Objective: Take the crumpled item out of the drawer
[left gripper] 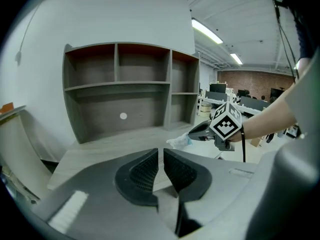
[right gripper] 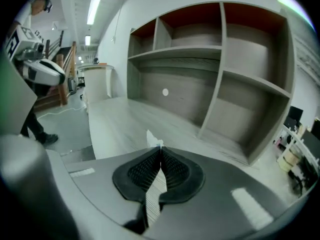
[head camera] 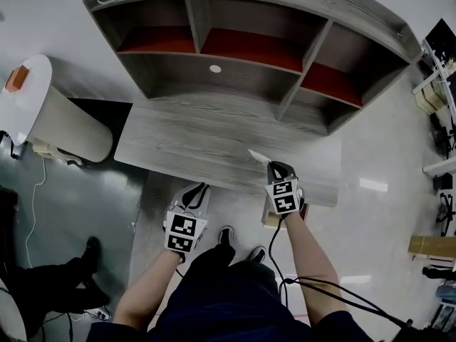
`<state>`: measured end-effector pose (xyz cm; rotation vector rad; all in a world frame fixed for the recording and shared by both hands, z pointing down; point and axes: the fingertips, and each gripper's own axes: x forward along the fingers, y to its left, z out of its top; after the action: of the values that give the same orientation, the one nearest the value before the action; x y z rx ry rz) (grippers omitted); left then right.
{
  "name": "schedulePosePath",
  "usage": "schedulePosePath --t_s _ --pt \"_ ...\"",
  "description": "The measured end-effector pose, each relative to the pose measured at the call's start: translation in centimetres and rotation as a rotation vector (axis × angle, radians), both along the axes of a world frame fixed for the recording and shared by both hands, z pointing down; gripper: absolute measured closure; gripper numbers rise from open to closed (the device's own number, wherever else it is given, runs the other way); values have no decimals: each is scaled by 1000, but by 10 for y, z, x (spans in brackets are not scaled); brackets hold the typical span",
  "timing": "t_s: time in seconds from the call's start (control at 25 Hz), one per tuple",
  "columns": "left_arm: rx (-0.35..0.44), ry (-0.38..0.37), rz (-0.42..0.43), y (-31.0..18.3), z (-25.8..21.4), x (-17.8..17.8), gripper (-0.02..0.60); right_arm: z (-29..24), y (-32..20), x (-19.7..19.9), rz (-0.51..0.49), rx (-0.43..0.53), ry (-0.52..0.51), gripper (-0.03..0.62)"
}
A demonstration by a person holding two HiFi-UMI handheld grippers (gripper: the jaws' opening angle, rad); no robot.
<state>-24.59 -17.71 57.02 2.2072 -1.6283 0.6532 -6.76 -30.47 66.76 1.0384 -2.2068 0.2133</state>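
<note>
While the right gripper (head camera: 271, 166) is clamped on the crumpled white paper (head camera: 255, 155), lifted above the bench (head camera: 185, 141) at centre-right of the head view, the paper seems clear of any drawer. The left gripper (head camera: 199, 189) hangs empty, jaws a slit apart.

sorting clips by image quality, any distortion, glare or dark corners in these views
Head view: fisheye bows the shelf unit, and the floor shows a bright glare patch. Left gripper view: black vignette corners, ceiling lights blown out. Right gripper view: same curved lines, green tint at the left edge.
</note>
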Motion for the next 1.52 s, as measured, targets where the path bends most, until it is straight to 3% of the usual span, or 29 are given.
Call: schedulePosePath --t_s 0.2,0.28,0.4,0.68,1.04,1.52 --pt "-37 52 -34 2 20 -19 546 28 18 -31 -114 -26 98 574" --pt "-39 68 -33 2 22 -19 546 43 25 -36 -132 -71 106 526" --pt "-34 84 -27 -1 22 -20 546 54 27 -36 -90 -130 51 450" --pt "-29 92 -22 -10 20 -21 546 27 23 -23 13 -122 -77 448" --pt "101 117 10 -45 -37 11 546 -97 13 6 113 81 -296 468" --pt "351 164 38 -75 -159 74 546 -260 34 51 129 348 -493 534"
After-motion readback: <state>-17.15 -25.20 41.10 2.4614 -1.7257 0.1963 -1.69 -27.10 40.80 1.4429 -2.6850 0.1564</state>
